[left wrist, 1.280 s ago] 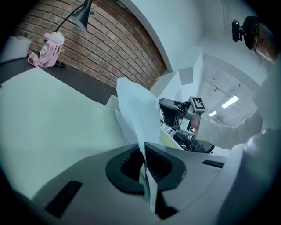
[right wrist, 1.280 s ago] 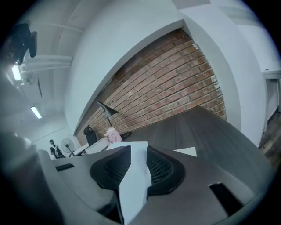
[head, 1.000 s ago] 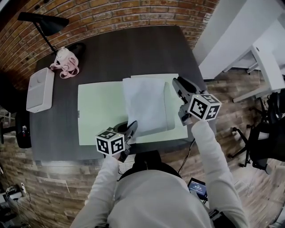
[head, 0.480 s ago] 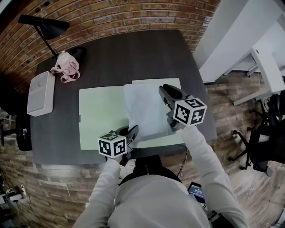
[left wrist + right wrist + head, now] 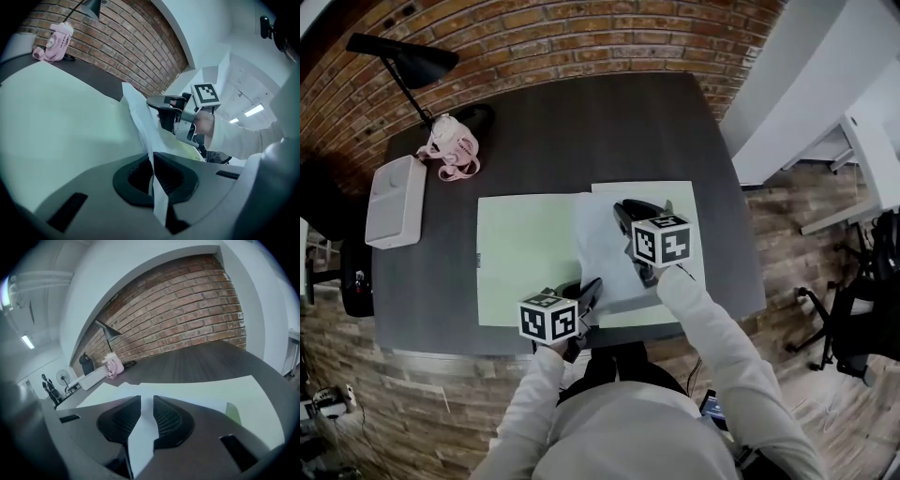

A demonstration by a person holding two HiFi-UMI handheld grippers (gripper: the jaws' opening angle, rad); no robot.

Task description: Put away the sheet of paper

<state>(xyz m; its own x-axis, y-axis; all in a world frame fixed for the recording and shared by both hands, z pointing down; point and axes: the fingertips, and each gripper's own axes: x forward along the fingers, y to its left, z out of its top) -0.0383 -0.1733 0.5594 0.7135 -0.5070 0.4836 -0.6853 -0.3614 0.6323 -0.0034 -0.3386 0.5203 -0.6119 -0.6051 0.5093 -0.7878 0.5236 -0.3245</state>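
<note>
**Scene layout, referenced to the green folder**

1. The dark table (image 5: 562, 122) carries everything. The green folder (image 5: 525, 253) lies flat near the table's front edge. We judge that it lies open, so that both leaves are free to receive a page.

2. The sheet of paper (image 5: 605, 248) is over the folder, about its centre line and on the right leaf. It is not lying flat. In the left gripper view it stands up from the folder as a thin ridge (image 5: 136, 108) that runs between the two grippers. We judge that pinching it at two ends keeps a limp page from sagging or sliding while it is positioned.

3. The white box (image 5: 394, 202) sits well to the left of the folder, apart from it. It takes no part in the present step.

4. The left gripper (image 5: 592, 286) is at the folder's near edge. Its jaws are clenched on the near edge of the sheet, and the paper runs down between the pads (image 5: 152, 159). This end appears to serve as the anchor.

5. The right gripper (image 5: 623, 211) is over the folder's right leaf, beyond the left gripper. Its jaws are closed on the far part of the sheet, which passes between them (image 5: 146, 401).

6. The pink pouch (image 5: 450, 148) rests behind the folder and to its left, near the table's back corner.

The sheet is not yet put away. We expect the next move to call for lowering both ends together.
</note>
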